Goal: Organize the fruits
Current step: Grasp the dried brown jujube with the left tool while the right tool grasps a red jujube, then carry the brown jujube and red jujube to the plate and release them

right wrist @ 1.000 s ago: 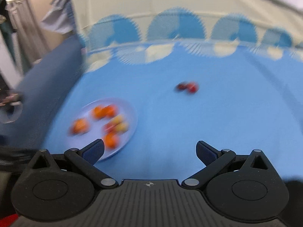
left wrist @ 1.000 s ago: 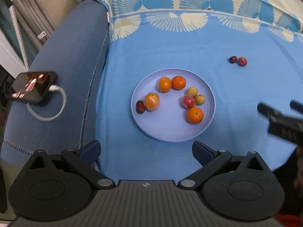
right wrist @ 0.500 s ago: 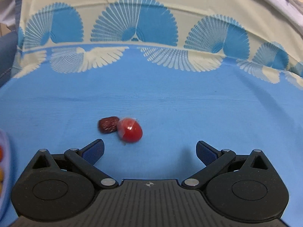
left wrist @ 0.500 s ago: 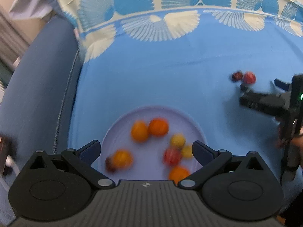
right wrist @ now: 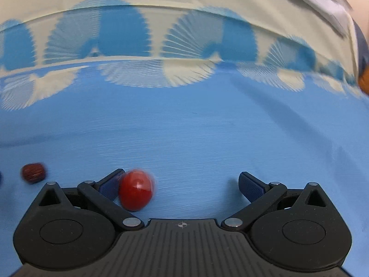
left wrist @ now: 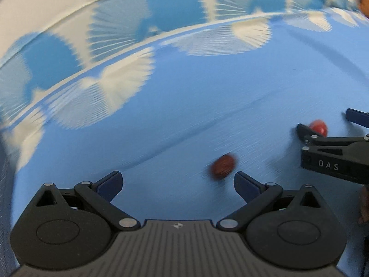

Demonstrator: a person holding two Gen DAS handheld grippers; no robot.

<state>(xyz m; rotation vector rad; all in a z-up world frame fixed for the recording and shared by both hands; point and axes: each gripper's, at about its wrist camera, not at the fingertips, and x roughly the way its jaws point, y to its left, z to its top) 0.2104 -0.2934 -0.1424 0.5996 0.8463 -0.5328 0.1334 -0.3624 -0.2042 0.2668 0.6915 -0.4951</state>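
Blue patterned cloth (right wrist: 207,133) carries two loose fruits: the right claw (right wrist: 180,187), jaws apart, brackets the red fruit (right wrist: 136,192) and must close, while the left claw (left wrist: 177,183), jaws apart, nears the brown fruit (left wrist: 222,166).

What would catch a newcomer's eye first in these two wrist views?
Probably the bright red fruit on the blue cloth, lying between the open right gripper fingers, close against the left one. Next, the darker reddish-brown fruit just ahead of the open left gripper, near its right finger. The white fan-patterned border across the cloth's far side also stands out.
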